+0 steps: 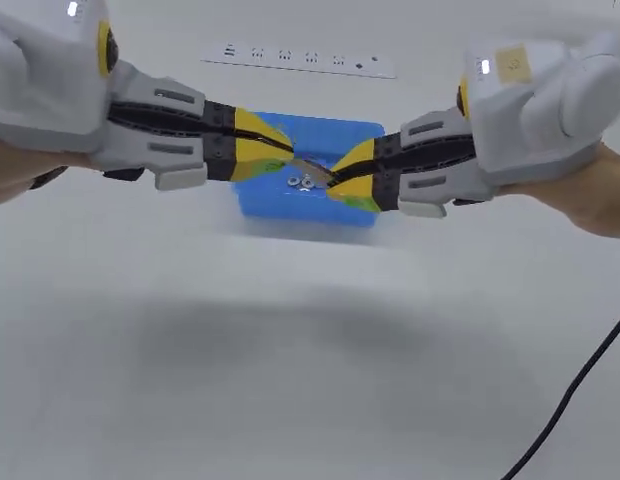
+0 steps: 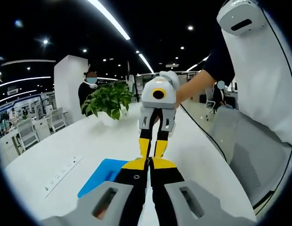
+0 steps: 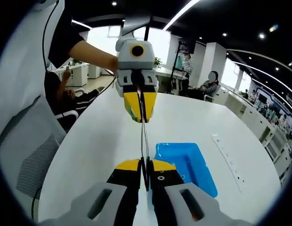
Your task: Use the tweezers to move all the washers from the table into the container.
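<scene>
- The left claw [image 1: 286,150] and the right claw [image 1: 337,178] face each other tip to tip above the blue container [image 1: 335,130], which stands on the white table [image 1: 290,350].
- Both claws are together, each pinched on one end of the tweezers [image 3: 144,136], a thin metal pair bridging the gap between them.
- A few small washers [image 1: 302,182] lie inside the container, just under the tweezers.
- By my judgement the washers are light, hard, flat and slippery, so they are apt to skid or flick away. They are better taken across the rim or through the hole than flat on.
- The tweezers look slim and springy. Hold them at the middle of the arms and squeeze gently, or they may twist in the claw.
</scene>
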Tool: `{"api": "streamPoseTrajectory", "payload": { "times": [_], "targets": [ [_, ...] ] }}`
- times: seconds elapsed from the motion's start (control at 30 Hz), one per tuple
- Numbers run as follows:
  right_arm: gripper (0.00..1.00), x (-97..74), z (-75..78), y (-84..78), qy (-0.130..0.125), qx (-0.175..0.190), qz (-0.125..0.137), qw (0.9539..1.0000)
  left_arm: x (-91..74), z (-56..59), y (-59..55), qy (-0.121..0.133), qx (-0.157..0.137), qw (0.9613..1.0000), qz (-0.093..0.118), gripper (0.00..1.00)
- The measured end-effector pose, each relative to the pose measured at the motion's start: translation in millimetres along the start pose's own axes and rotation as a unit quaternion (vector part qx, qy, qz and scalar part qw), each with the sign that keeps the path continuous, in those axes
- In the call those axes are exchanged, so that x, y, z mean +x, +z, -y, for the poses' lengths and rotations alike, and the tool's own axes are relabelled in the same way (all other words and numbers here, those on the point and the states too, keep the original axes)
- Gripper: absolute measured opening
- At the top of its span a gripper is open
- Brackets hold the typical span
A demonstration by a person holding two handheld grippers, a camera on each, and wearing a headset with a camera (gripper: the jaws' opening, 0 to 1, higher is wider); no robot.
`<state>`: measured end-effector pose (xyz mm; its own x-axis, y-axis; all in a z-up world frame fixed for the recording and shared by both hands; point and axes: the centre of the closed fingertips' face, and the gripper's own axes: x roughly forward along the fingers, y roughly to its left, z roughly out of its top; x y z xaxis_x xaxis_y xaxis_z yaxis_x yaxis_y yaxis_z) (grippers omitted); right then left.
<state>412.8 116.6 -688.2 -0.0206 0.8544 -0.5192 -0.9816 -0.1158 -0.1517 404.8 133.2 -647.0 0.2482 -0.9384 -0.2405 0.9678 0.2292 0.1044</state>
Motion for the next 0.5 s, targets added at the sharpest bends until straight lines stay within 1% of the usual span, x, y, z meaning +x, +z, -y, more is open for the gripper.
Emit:
{"api": "streamPoseTrajectory", "payload": {
  "times": [0.07,0.13,0.2,0.27,0.33,0.5],
  "targets": [
    [0.08,1.2,-6.2,-2.0,0.008,0.0,-0.003,1.0,-0.2,6.8,-8.6,-0.014,0.003,0.9998,-0.016,0.05],
    [0.08,2.6,-9.7,-3.7,0.012,0.0,-0.005,0.9999,-0.4,9.9,-13.6,-0.018,0.003,0.9996,-0.023,0.05],
    [0.08,4.5,-12.4,-6.4,0.013,0.0,-0.007,0.9999,-0.1,11.4,-18.5,-0.019,-0.003,0.9995,-0.025,0.05],
    [0.08,6.8,-12.8,-9.7,0.008,-0.004,-0.013,0.9999,0.7,11.7,-26.9,-0.017,-0.004,0.9993,-0.035,0.05],
    [0.07,9.9,-13.5,-14.7,0.004,-0.011,-0.025,0.9996,2.7,11.7,-34.9,-0.016,-0.007,0.999,-0.042,0.05],
    [0.07,16.6,-15.9,-30.1,0.006,-0.013,-0.047,0.9988,10.1,14.8,-54.5,-0.016,-0.009,0.9976,-0.067,0.05]
  ]
}}
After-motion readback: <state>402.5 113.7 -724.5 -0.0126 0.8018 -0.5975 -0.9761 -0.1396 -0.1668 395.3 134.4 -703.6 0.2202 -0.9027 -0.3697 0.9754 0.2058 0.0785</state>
